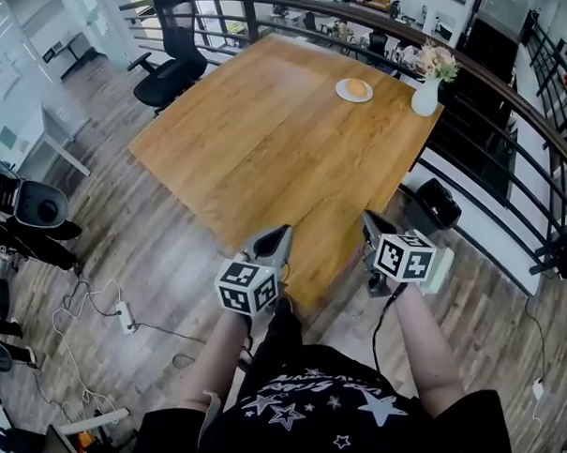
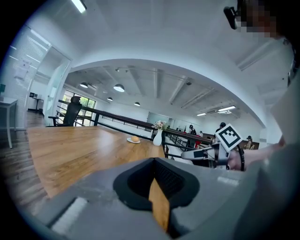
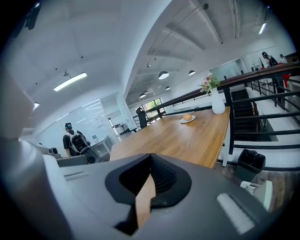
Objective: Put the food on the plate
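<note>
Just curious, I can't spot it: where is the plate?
In the head view the plate sits far right on the table, beside the white flower vase.

Nothing legible shows anywhere. The black shirt (image 1: 332,406) has white stars and a line of white lettering above them, too small and blurred to read. The left gripper (image 1: 279,234) and right gripper (image 1: 370,221) each carry a cube with black-and-white square markers, without letters or numbers.

Wooden table (image 1: 268,145), plank floor (image 1: 160,262), black railing (image 1: 510,101)
</note>
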`<state>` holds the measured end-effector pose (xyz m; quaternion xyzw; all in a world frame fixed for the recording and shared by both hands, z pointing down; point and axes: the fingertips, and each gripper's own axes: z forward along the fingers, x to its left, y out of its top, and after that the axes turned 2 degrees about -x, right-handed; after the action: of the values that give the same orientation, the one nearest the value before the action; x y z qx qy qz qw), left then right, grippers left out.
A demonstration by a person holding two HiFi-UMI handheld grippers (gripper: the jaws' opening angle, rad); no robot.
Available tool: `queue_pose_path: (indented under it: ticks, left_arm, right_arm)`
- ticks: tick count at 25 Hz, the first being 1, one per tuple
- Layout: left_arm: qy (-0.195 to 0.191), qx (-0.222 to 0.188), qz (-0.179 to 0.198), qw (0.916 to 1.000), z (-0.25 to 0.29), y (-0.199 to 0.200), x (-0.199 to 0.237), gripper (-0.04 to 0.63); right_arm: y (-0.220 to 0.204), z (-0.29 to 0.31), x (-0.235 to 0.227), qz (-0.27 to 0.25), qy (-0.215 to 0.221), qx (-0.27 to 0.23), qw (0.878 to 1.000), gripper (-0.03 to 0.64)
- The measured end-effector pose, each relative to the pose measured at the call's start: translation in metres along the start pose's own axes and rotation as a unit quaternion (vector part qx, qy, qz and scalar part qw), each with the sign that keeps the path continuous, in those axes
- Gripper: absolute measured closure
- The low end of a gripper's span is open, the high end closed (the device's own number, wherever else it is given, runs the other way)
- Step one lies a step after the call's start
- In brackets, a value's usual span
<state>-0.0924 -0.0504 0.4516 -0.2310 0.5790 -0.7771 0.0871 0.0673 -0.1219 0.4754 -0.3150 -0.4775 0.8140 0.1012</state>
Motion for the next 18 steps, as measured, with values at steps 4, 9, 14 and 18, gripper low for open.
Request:
queue_pose_path:
  ticks: [4, 9, 14, 18]
  left_arm:
    - [0.008, 0.003, -0.005, 0.9999, -0.018, -0.018, -0.031, 0.594]
    - [0.021, -0.002, -0.011, 0.9997, -0.035, -0.033, -0.066, 0.594]
    - [0.023, -0.001, -0.009, 0.9997, -0.053, -0.044, -0.102, 0.594]
    - [0.027, 0.005, -0.008, 0.9996, -0.070, -0.053, -0.116, 0.594]
  right_arm:
    - [-0.017, -0.033, -0.002, -0.009, 0.007, 0.007, 1.000, 0.614]
    - [-0.023, -0.072, 0.000, -0.032, 0.031, -0.010, 0.999, 0.615]
    - [-0.024, -0.108, 0.000, -0.055, 0.023, -0.038, 0.997, 0.615]
    - [-0.035, -0.120, 0.008, -0.053, 0.028, -0.038, 0.997, 0.615]
